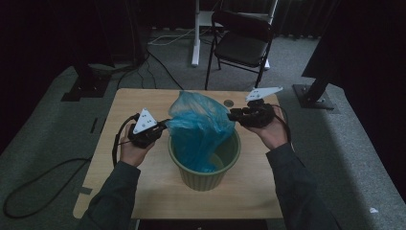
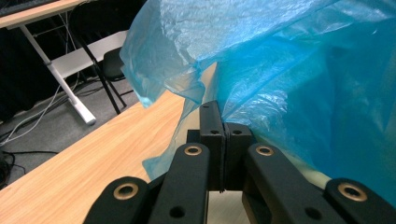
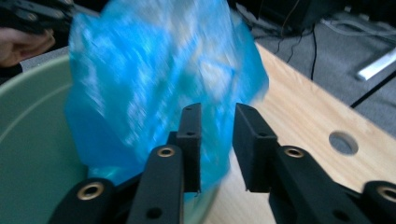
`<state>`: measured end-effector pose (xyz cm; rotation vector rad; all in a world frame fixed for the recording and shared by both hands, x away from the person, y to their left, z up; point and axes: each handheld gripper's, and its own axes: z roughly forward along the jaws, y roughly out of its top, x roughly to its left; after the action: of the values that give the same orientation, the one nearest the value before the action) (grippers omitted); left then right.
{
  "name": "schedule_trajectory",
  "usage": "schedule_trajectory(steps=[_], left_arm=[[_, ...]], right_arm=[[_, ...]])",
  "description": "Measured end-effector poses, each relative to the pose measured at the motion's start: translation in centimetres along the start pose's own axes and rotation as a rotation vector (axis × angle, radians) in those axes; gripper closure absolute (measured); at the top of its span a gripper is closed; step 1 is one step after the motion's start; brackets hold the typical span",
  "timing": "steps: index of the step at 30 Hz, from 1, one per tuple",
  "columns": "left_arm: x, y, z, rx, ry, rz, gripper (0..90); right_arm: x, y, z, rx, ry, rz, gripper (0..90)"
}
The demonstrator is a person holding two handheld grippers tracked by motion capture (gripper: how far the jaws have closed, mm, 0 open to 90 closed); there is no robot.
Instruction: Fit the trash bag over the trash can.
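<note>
Table (image 1: pixel 143 191) first, pale wood, and at its middle we see the green ribbed bin (image 1: pixel 205 171) with the blue plastic bag (image 1: pixel 198 127) billowing up out of it. Our left gripper (image 1: pixel 162 128) sits at the bag's left edge, jaws pressed tight together on the film. Our right gripper (image 1: pixel 231 115) is at the bag's right, jaws parted, clamping nothing

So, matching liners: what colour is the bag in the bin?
Translucent blue bag; clearest in the left gripper view.
</note>
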<state>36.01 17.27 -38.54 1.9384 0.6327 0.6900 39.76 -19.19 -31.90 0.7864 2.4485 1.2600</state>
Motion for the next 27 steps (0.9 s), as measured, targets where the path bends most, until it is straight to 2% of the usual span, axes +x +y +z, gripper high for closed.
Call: schedule_trajectory(steps=[3, 6, 7, 10, 11, 17, 19, 24, 25, 26, 27], left_arm=[[-0.1, 0.1, 0.1, -0.004, -0.001, -0.001, 89.2], [-0.1, 0.3, 0.1, -0.004, -0.002, 0.003, 89.1], [-0.2, 0.4, 0.1, -0.005, -0.002, 0.006, 89.1], [-0.3, 0.5, 0.2, -0.005, -0.004, 0.009, 89.1], [-0.3, 0.6, 0.3, -0.005, -0.006, 0.014, 89.1], [-0.5, 0.7, 0.4, -0.011, -0.006, 0.014, 89.1], [-0.5, 0.8, 0.4, -0.013, -0.006, 0.015, 89.1], [-0.5, 0.8, 0.4, -0.010, -0.004, 0.022, 89.1], [-0.5, 0.8, 0.4, -0.011, -0.004, 0.021, 89.1], [-0.5, 0.8, 0.4, -0.012, -0.003, 0.020, 89.1], [-0.5, 0.8, 0.3, -0.013, -0.003, 0.020, 89.1]], right_arm=[[0.9, 1.1, 0.1, -0.014, 0.014, -0.031, 68.5], [1.4, 1.5, 0.3, -0.020, 0.023, -0.041, 68.0], [1.9, 2.0, 0.6, -0.026, 0.039, -0.051, 67.5], [2.3, 2.3, 0.9, -0.025, 0.053, -0.064, 67.4], [2.8, 2.6, 1.1, -0.031, 0.075, -0.076, 67.4], [4.0, 3.5, 1.7, -0.038, 0.110, -0.098, 65.0], [4.9, 4.1, 2.1, -0.037, 0.133, -0.122, 63.0], [5.6, 4.3, 3.1, -0.008, 0.118, -0.154, 62.0], [5.7, 4.3, 3.5, 0.014, 0.108, -0.159, 66.3], [5.7, 4.3, 3.5, 0.014, 0.108, -0.159, 66.3], [5.7, 4.1, 3.7, 0.031, 0.106, -0.159, 73.7]])
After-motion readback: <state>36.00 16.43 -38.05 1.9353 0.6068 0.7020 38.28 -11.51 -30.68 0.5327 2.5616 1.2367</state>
